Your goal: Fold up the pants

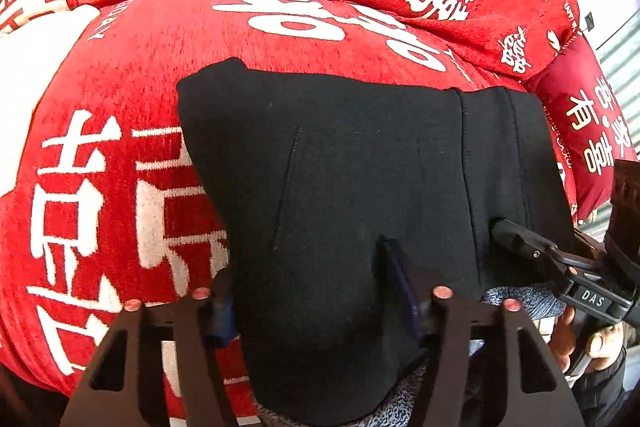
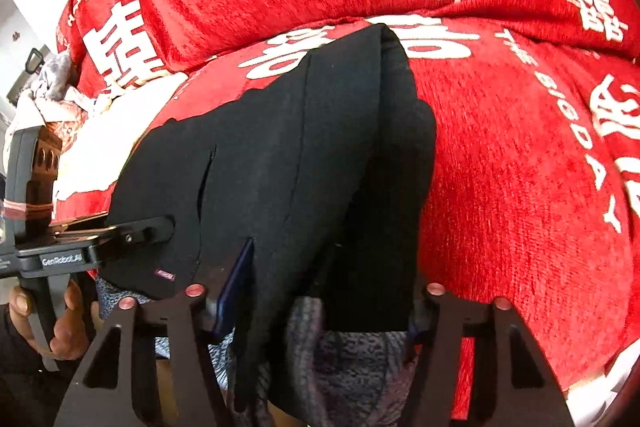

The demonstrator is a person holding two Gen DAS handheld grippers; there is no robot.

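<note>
Pants (image 1: 352, 163), black and folded, lie on a red cover (image 1: 120, 155) printed with white characters, their near edge hanging over grey fabric (image 2: 348, 351). Left gripper (image 1: 316, 287) and right gripper (image 2: 320, 291) both straddle that near edge, jaws part closed; I cannot tell whether the pads pinch the cloth.

Two matte black handheld grippers. The left gripper (image 1: 316, 291) has flat cut-out finger frames with copper-coloured rivets behind blue-padded fingers (image 1: 400, 279). The right gripper (image 2: 316, 291) looks alike. White lettering marks each body. A dark sleeve (image 1: 600, 391) sits behind one handle.
</note>
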